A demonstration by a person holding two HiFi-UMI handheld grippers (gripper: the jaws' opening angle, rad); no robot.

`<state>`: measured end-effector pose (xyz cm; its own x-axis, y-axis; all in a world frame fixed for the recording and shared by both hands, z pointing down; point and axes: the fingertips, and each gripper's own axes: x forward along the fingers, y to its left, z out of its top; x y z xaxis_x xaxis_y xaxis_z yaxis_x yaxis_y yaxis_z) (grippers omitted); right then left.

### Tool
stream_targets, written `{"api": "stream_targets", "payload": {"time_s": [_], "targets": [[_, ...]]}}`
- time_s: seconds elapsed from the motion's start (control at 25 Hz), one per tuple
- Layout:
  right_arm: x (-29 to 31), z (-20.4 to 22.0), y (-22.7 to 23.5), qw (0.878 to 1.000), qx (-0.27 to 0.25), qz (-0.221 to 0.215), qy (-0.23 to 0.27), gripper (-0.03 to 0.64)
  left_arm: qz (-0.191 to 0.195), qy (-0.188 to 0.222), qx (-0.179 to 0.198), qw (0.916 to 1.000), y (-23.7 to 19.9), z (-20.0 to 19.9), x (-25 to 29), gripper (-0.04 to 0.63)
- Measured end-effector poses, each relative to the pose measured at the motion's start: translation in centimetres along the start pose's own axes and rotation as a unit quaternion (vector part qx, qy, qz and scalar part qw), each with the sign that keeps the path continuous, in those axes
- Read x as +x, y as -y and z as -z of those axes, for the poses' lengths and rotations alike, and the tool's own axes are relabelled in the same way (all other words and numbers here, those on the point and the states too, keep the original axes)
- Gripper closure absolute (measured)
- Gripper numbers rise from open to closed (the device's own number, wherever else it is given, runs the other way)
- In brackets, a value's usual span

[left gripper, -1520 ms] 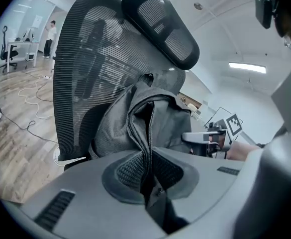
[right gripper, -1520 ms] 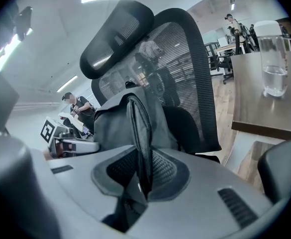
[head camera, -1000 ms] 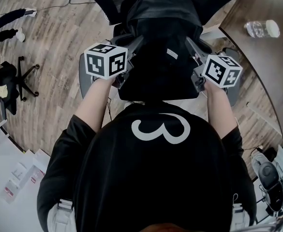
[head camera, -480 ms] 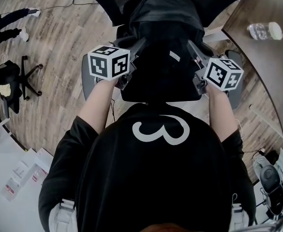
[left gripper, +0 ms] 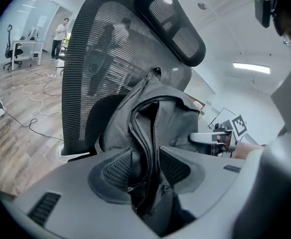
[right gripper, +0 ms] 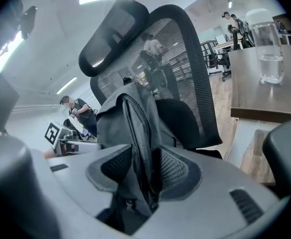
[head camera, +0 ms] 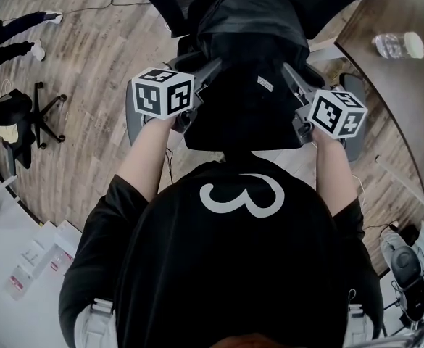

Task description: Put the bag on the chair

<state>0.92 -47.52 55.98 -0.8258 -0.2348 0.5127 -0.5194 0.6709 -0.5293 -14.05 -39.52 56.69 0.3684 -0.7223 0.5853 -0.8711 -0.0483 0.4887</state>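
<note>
A dark grey bag (head camera: 244, 85) stands upright on the seat of a black mesh office chair (left gripper: 85, 73) and leans on its backrest. My left gripper (head camera: 206, 75) is at the bag's left side and my right gripper (head camera: 293, 78) at its right. In the left gripper view the bag's zippered edge (left gripper: 143, 133) runs between the pads (left gripper: 115, 168), which stand apart. The right gripper view shows the same: the zipper seam (right gripper: 138, 133) lies loose between the parted pads (right gripper: 175, 171). Both pairs of jaws have just been opening, with the bag's fabric between them.
A brown table (head camera: 407, 93) at the right carries a clear water bottle (head camera: 394, 44). The chair's grey armrests (head camera: 130, 114) flank my hands. Another office chair (head camera: 23, 114) and a cable (head camera: 88, 9) are on the wooden floor to the left. People stand in the background.
Both hands keep their place at the bag's sides. The bag stays on the seat. The head view shows no clear change at the jaws.
</note>
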Motion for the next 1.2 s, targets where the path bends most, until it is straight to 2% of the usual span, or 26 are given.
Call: {"api": "stream_targets", "payload": {"time_s": [0.12, 0.32, 0.44, 0.72, 0.96, 1.12, 1.2], "targets": [[0.1, 0.5, 0.1, 1.0, 0.022, -0.002, 0.006, 0.434, -0.003, -0.005, 0.008, 0.9999, -0.8, 0.5, -0.4, 0.408], [-2.5, 0.3, 0.4, 0.998, 0.052, 0.017, 0.03, 0.433, -0.01, -0.006, 0.013, 0.9999, -0.3, 0.8, -2.1, 0.387], [-4.7, 0.1, -1.0, 0.998, 0.043, 0.013, 0.042, 0.433, -0.013, 0.007, 0.01, 0.9998, 0.7, 0.7, -4.0, 0.387], [-9.8, -1.1, -7.4, 0.996, -0.005, -0.031, 0.079, 0.437, 0.01, 0.059, 0.024, 0.9979, 5.0, 0.2, -9.7, 0.388], [-12.6, 0.8, -14.2, 0.992, -0.046, -0.083, 0.085, 0.522, 0.04, 0.088, 0.023, 0.9951, 8.7, 1.4, -15.0, 0.393], [-15.4, 2.8, -18.0, 0.988, -0.055, -0.107, 0.097, 0.542, 0.062, 0.09, 0.048, 0.9928, 12.4, 3.0, -18.5, 0.465], [-16.7, 3.7, -19.7, 0.986, -0.051, -0.118, 0.107, 0.549, 0.07, 0.091, 0.059, 0.9916, 14.1, 4.0, -20.3, 0.474]]}}
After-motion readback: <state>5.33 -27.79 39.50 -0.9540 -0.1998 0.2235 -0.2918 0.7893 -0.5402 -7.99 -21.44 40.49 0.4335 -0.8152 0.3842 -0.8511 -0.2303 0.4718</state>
